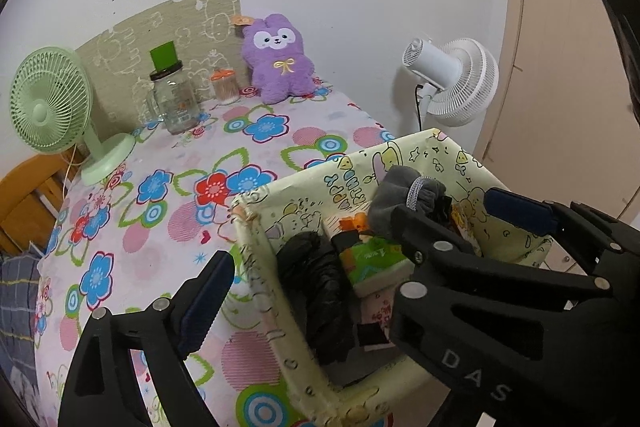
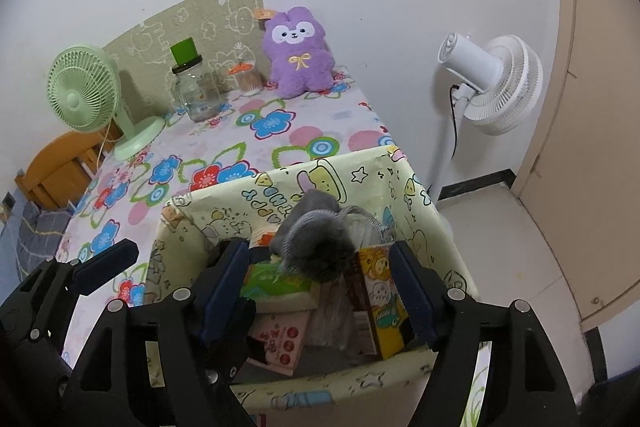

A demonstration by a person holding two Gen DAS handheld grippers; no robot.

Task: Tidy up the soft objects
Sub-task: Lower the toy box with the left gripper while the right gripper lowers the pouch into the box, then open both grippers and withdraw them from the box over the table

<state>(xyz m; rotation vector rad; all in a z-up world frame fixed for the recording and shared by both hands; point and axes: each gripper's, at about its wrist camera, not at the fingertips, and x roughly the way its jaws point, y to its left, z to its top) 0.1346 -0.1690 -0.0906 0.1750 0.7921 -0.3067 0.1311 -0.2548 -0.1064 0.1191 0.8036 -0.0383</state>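
A yellow cartoon-print fabric bin [image 1: 256,219] [image 2: 432,227] stands at the table's near right corner. A grey rolled sock bundle [image 1: 400,195] [image 2: 316,239] lies on top of its contents, with a black soft item [image 1: 316,279], a green tissue pack [image 1: 376,259] [image 2: 276,283] and small boxes. My right gripper [image 2: 320,287] is open above the bin, its fingers on either side of the grey bundle without gripping it. My left gripper [image 1: 360,239] is open wide, one finger outside the bin's left wall. A purple plush bunny [image 1: 280,63] [image 2: 300,55] sits at the table's back.
On the floral tablecloth [image 1: 160,195] stand a green desk fan [image 1: 52,103] [image 2: 88,95], a glass jar with a green card [image 1: 174,95] [image 2: 196,87] and a toothpick jar [image 1: 226,85]. A white pedestal fan [image 1: 456,79] [image 2: 496,79] stands on the floor right of the table.
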